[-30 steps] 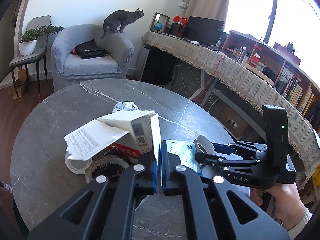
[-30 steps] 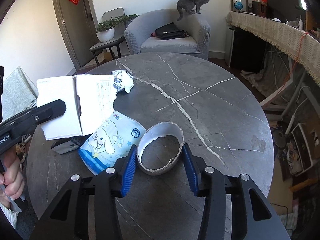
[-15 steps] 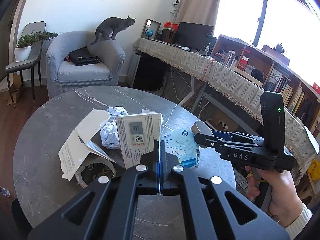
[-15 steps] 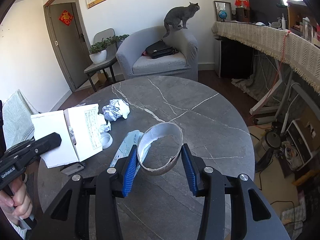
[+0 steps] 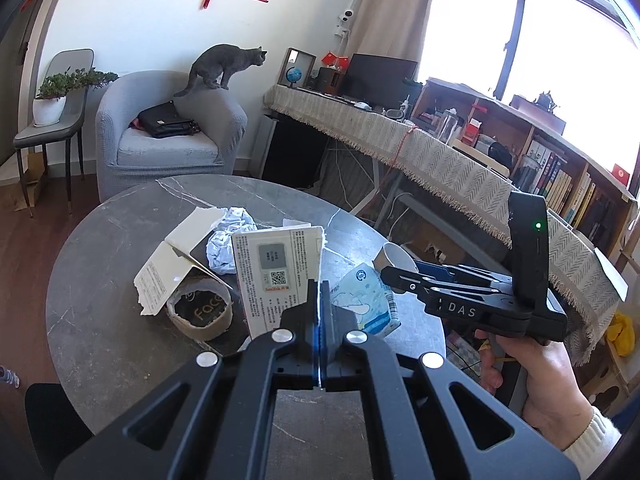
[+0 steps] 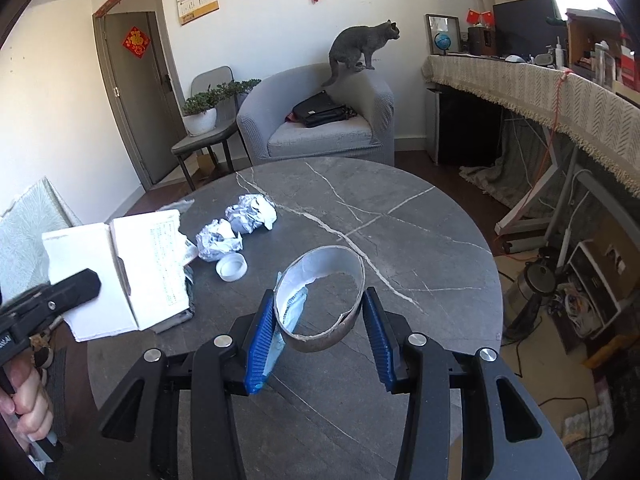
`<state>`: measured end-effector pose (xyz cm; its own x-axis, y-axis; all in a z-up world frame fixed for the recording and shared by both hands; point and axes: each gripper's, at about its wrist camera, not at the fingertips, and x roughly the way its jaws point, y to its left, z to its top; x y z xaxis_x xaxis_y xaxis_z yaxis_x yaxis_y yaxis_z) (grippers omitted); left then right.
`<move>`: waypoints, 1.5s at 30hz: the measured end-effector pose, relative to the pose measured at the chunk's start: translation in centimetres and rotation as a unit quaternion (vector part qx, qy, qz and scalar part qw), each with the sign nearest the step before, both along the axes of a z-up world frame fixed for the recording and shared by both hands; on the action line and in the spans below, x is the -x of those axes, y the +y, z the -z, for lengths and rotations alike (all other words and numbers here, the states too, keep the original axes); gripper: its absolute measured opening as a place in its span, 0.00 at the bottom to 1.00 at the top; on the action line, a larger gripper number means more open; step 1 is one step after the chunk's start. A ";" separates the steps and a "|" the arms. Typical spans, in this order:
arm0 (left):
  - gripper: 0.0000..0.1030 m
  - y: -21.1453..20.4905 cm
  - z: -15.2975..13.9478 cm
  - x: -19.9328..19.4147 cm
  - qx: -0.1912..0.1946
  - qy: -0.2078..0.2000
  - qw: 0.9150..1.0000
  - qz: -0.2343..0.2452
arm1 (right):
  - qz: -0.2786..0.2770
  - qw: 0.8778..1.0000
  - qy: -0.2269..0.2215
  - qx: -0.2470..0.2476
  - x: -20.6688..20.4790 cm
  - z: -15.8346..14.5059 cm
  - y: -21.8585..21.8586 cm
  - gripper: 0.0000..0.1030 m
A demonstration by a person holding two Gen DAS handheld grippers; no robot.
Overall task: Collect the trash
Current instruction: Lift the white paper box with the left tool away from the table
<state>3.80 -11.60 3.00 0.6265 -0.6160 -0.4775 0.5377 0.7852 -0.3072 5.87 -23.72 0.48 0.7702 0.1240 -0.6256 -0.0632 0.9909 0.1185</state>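
My left gripper (image 5: 319,300) is shut on a torn white carton (image 5: 276,276) and holds it above the round grey marble table (image 5: 112,336); the carton also shows in the right wrist view (image 6: 132,272). My right gripper (image 6: 320,320) is shut on a torn paper cup ring (image 6: 324,300), lifted off the table. A blue tissue pack (image 5: 368,300) hangs between the grippers. Two crumpled foil balls (image 6: 252,212) and a white cap (image 6: 231,269) lie on the table. Another cup piece (image 5: 200,312) sits under the carton.
A grey armchair (image 6: 320,120) with a black bag and a cat (image 6: 362,50) on its back stands behind the table. A chair with a potted plant (image 6: 202,114) is at the left. A long cloth-covered desk (image 6: 540,92) runs along the right.
Both grippers have risen, lifting the carton and the cup ring off the table. The tissue pack came up with them. The foil balls and the cap became visible.
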 end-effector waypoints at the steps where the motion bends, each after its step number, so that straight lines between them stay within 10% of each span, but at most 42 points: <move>1: 0.01 0.1 0.0 0.3 -0.002 0.000 1.000 0.000 | 0.010 1.000 0.001 0.008 0.2 0.0 -0.1 0.43; 8: 0.01 0.7 0.1 1.8 -0.010 0.001 1.000 0.000 | 0.031 0.998 -0.024 0.049 1.8 -0.3 0.1 0.43; 22: 0.01 3.7 0.2 2.8 -0.020 -0.001 1.000 -0.013 | -0.019 0.998 -0.038 -0.037 1.4 -1.0 3.1 0.43; 45: 0.01 15.4 0.6 3.6 -0.034 -0.002 0.994 -0.100 | -0.135 0.990 -0.024 -0.041 -1.2 -1.1 16.9 0.43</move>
<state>0.22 3.76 2.41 0.7357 -0.4443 -0.5112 0.3690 0.8958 -0.2477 7.04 -6.83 1.59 0.7311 0.3775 -0.5683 -0.3317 0.9246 0.1875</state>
